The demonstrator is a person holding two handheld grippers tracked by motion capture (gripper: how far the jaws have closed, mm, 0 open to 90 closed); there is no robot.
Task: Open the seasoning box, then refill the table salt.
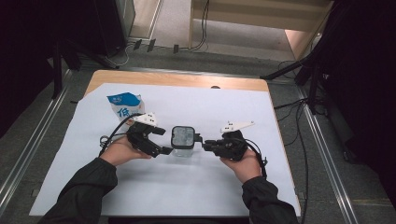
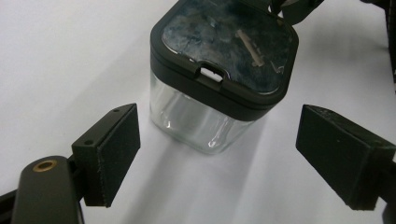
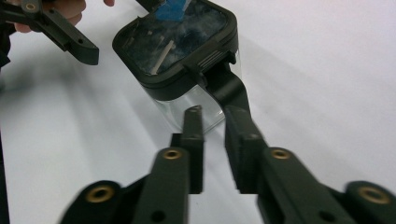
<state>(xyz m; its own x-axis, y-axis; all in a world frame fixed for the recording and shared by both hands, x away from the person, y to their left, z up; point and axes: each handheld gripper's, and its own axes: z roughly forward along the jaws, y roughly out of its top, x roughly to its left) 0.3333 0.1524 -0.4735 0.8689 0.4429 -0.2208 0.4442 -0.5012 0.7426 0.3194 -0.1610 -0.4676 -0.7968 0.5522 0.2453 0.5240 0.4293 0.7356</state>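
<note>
A clear square container (image 1: 182, 140) with a black-framed lid stands upright on the white sheet between my two grippers. My left gripper (image 1: 163, 141) is open; its jaws stand wide, just short of the container (image 2: 224, 70), and its pads (image 2: 116, 149) touch nothing. My right gripper (image 1: 205, 144) comes in from the container's other side. In the right gripper view its jaws (image 3: 215, 114) are shut to a thin slit with nothing in it. A black latch flap (image 3: 229, 88) hangs from the lid (image 3: 177, 46) down to the tip of one jaw.
A blue-and-white carton (image 1: 123, 106) stands behind my left hand, at the back left of the white sheet (image 1: 187, 186). The sheet covers a wooden table (image 1: 177, 79). Cables trail from both grippers. Dark stands and floor cables surround the table.
</note>
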